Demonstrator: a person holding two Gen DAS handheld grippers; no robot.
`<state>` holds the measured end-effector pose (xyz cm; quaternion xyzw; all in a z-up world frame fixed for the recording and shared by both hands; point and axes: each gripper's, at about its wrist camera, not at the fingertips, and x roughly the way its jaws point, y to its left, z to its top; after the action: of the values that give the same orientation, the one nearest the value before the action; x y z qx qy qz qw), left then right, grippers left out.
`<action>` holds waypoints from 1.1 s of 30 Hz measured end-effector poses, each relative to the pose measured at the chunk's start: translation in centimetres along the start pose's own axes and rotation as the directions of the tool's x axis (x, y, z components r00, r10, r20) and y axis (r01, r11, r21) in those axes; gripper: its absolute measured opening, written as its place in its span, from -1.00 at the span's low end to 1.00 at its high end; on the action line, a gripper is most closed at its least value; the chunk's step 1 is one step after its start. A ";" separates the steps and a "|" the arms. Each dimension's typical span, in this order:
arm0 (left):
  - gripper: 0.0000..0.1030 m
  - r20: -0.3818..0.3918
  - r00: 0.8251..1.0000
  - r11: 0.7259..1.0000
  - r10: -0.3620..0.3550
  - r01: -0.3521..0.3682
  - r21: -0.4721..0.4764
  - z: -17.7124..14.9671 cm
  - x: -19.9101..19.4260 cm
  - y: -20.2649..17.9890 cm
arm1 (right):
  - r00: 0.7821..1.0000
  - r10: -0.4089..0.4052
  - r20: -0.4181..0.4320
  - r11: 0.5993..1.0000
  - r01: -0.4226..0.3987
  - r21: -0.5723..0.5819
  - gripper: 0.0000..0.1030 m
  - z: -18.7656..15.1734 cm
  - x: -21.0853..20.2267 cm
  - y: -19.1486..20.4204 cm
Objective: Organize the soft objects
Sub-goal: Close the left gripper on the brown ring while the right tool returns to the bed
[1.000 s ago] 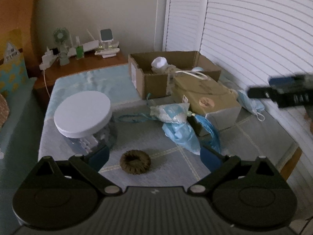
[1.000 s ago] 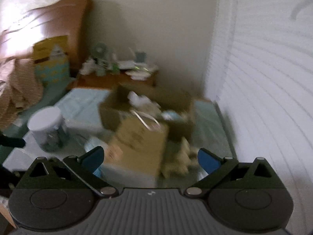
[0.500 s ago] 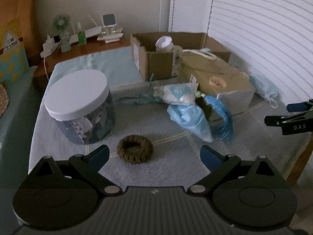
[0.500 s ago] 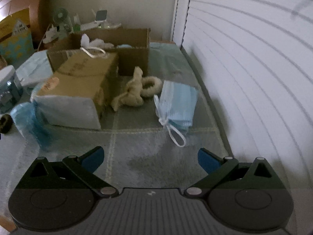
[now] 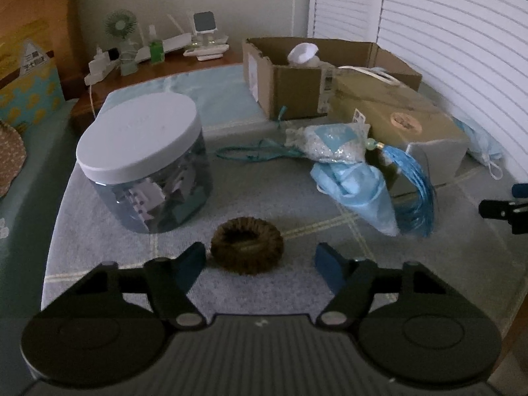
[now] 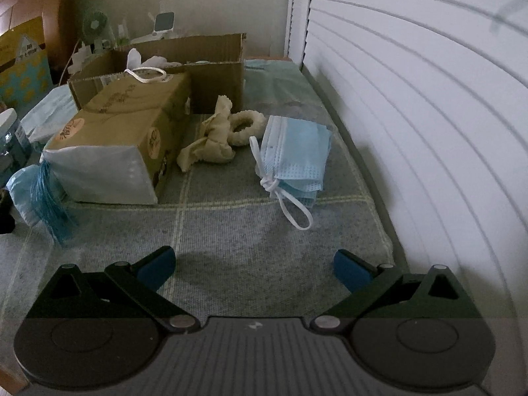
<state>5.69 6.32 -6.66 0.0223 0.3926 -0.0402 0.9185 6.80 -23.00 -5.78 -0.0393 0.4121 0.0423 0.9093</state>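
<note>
A: Several soft things lie loose on the table: brown scrunchie (image 5: 247, 250), blue face masks (image 6: 295, 155), cream cloth (image 6: 211, 138).

B: Left gripper (image 5: 260, 259) has just been closing around the scrunchie, not yet pinching. Right gripper (image 6: 254, 264) gapes, empty. Nearly everything's left.

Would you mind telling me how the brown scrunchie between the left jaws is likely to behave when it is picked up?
The brown scrunchie looks fuzzy and puffy, so it should squash under the closing left hand-held gripper. It probably weighs little. Lying flat on the mat, it seems unlikely to roll.
</note>
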 end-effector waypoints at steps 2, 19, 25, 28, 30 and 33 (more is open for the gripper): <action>0.30 0.006 1.000 1.000 0.004 -0.004 -0.006 0.0 0.0 0.0 | 1.000 0.000 0.006 1.000 0.000 0.000 1.00 -0.1 0.0 0.0; -0.15 0.027 0.998 0.999 -0.054 0.054 0.008 1.0 1.0 -1.5 | 1.000 -0.018 0.003 1.000 0.018 0.008 1.00 0.7 0.6 -0.4; -0.13 0.025 0.999 0.999 -0.047 0.047 0.013 1.3 1.2 -1.6 | 0.999 -0.049 0.008 0.999 0.049 -0.001 1.00 2.1 1.8 -0.7; -0.13 0.024 0.998 0.999 -0.051 0.051 0.011 1.3 1.2 -1.5 | 0.997 -0.067 0.025 0.997 0.067 -0.028 0.96 3.2 2.2 -0.6; -0.13 0.023 0.998 0.999 -0.053 0.053 0.010 1.4 1.2 -1.4 | 0.997 -0.069 0.040 0.997 0.070 -0.029 0.95 3.9 2.5 -0.7; -0.11 0.021 0.998 0.998 -0.059 0.059 0.002 1.5 1.3 -1.3 | 0.996 -0.066 0.052 0.997 0.067 -0.024 0.82 5.1 3.2 -1.0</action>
<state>7.48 4.82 -6.57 0.0111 0.3835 -0.0678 0.9210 12.84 -23.27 -4.81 -0.0634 0.3865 0.0183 0.9199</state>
